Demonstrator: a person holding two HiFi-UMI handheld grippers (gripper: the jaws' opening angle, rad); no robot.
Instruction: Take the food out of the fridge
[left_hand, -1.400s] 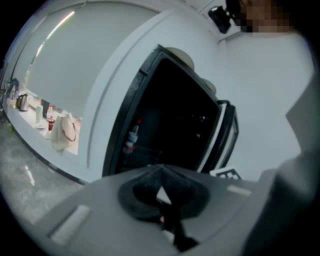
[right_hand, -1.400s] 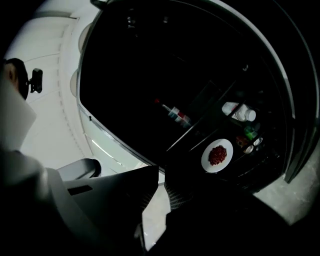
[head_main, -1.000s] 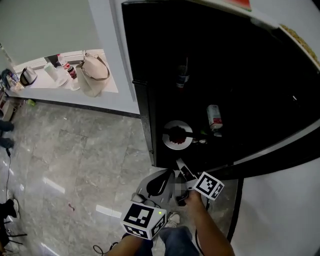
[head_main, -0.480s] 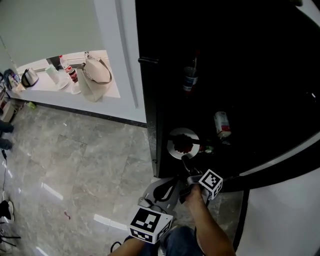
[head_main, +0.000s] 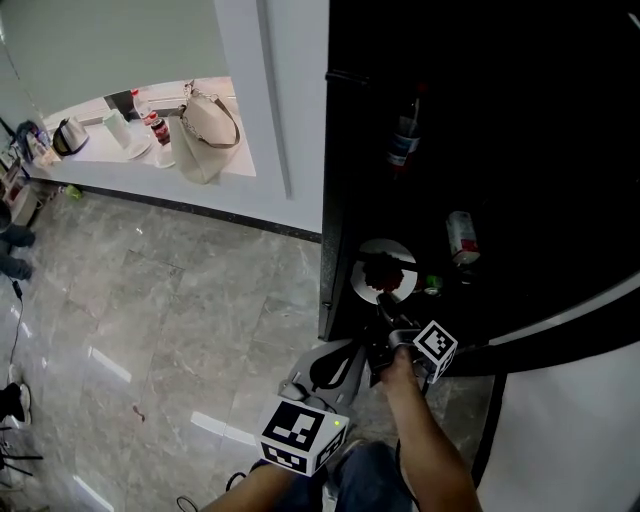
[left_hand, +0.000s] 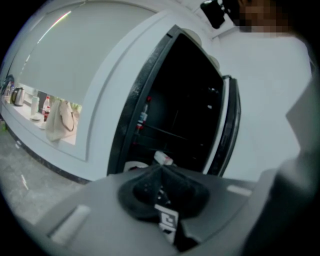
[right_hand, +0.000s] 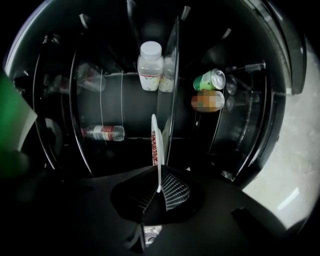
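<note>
Right gripper view: the right gripper (right_hand: 160, 181), its jaws having just been closing, clamps the plate (right_hand: 154, 125) by its rim (red food (right_hand: 152, 145) on it). The left gripper (left_hand: 161, 169) is clenched on nothing.

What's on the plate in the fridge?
Dark red food sits heaped on the plate. What kind of food it is, and the plate's underside, cannot be seen.
</note>
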